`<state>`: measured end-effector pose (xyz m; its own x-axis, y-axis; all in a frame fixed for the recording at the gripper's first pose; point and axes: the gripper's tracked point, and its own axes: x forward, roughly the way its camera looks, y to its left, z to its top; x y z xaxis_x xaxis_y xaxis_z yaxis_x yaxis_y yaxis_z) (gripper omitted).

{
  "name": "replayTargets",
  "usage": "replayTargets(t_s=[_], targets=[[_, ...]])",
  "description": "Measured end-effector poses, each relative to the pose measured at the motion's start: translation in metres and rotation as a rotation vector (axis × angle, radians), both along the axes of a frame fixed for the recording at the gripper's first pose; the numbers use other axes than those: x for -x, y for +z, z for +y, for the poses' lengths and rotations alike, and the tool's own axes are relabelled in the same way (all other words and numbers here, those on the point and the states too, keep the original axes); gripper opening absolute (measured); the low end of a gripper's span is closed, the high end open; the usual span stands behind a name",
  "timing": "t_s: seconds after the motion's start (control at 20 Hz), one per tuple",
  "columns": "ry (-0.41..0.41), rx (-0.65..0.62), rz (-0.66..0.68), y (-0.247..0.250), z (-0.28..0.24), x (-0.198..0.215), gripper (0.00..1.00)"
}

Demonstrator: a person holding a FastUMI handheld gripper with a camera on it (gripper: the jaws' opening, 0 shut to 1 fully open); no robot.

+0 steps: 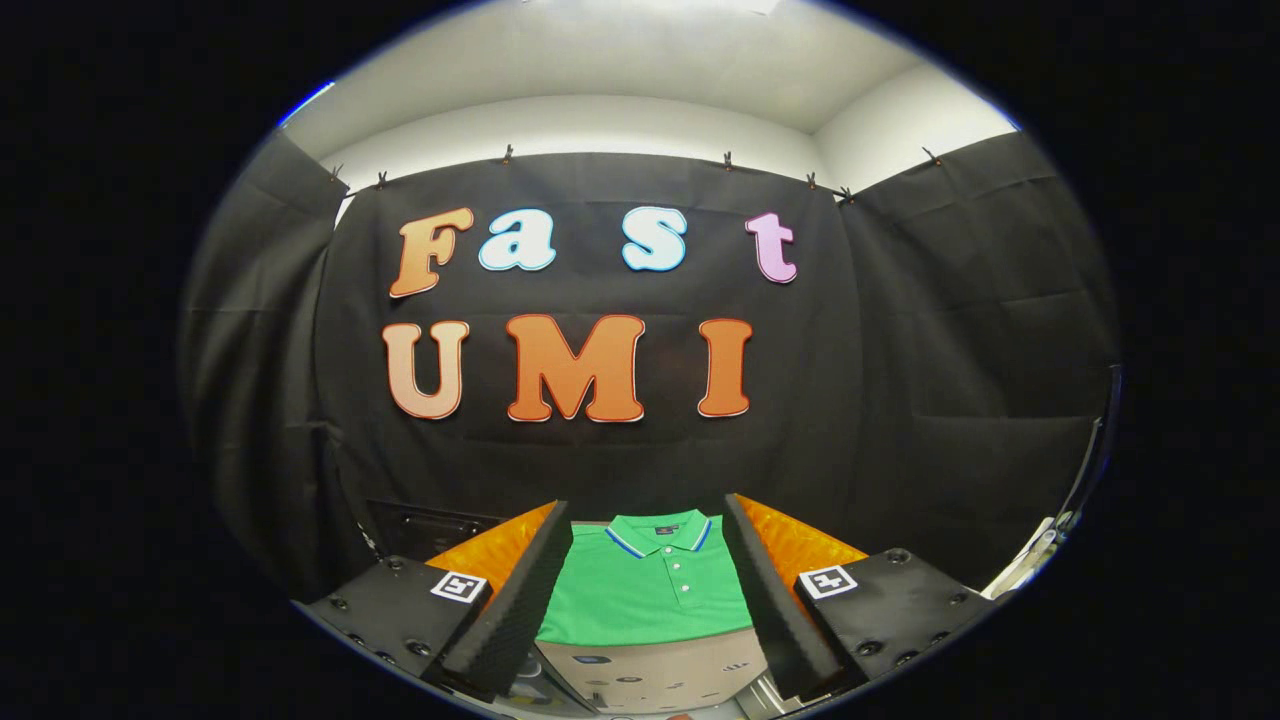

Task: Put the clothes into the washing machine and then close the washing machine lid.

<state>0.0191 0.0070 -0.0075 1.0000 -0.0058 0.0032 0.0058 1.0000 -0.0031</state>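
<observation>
- Green polo shirt [645, 595] lies flat, collar toward the black cloth wall [600, 460].
- Your gripper [647, 525] stands wide apart, holding nothing.
- The shirt sits between and just beyond its fingers.

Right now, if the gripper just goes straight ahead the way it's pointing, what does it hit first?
Probably the folded green polo shirt, lying just ahead of the open gripper, framed between its fingers. Depth is unclear; aimed higher, it would reach the black cloth wall.

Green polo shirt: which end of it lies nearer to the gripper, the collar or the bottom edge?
The bottom edge of the green polo shirt; its collar lies beyond, toward the wall. The gripper is open.
</observation>
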Motion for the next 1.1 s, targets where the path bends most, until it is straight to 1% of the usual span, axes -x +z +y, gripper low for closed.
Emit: replayTargets(t_s=[0.5, 0.65, 0.85, 0.95, 1.1], targets=[[-0.013, 0.027, 0.01, 0.0, -0.003, 0.001, 0.98], [-0.011, 0.03, 0.022, -0.002, -0.005, -0.006, 0.98], [-0.009, 0.037, 0.053, -0.007, -0.013, -0.03, 0.98], [-0.015, 0.075, 0.073, -0.012, -0.019, -0.049, 0.98], [-0.006, 0.086, 0.113, -0.019, -0.022, -0.081, 0.98]])
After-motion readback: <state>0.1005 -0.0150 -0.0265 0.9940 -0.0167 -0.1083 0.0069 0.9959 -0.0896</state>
